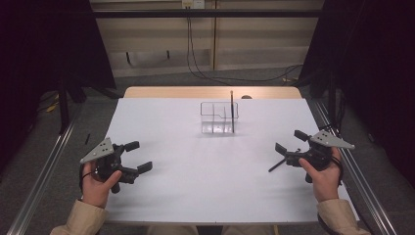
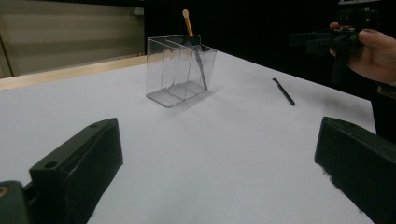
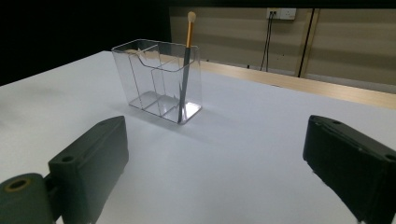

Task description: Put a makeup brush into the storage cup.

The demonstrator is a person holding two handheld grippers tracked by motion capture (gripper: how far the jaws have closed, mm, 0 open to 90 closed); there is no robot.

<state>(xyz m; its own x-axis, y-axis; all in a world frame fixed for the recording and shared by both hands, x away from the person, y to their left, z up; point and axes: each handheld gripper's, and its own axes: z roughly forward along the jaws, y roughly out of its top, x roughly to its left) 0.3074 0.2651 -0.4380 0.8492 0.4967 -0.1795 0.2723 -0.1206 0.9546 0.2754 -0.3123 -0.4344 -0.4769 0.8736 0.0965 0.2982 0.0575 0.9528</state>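
Note:
A clear plastic organizer (image 1: 215, 118) with several compartments stands at the far middle of the white table (image 1: 205, 191). A thin brush (image 1: 232, 111) with an orange handle and pale tip stands upright in its right compartment. The brush (image 2: 192, 44) leans slightly in the organizer (image 2: 168, 77). A short black stick (image 1: 277, 165) lies flat near my right gripper (image 1: 289, 142), which is open and empty. My left gripper (image 1: 139, 156) is open and empty at the near left. The organizer (image 3: 144, 79) and brush (image 3: 186, 70) are ahead of my right gripper (image 3: 215, 163). The stick (image 2: 283, 91) lies beyond my left gripper (image 2: 219, 163).
A wooden strip (image 1: 210, 92) runs along the table's far edge. Metal rails (image 1: 44, 171) flank both sides of the table. Black curtains (image 1: 44, 44) hang left and right, and cables (image 1: 230, 76) lie on the floor beyond. The person's right hand (image 2: 378, 51) holds the other gripper.

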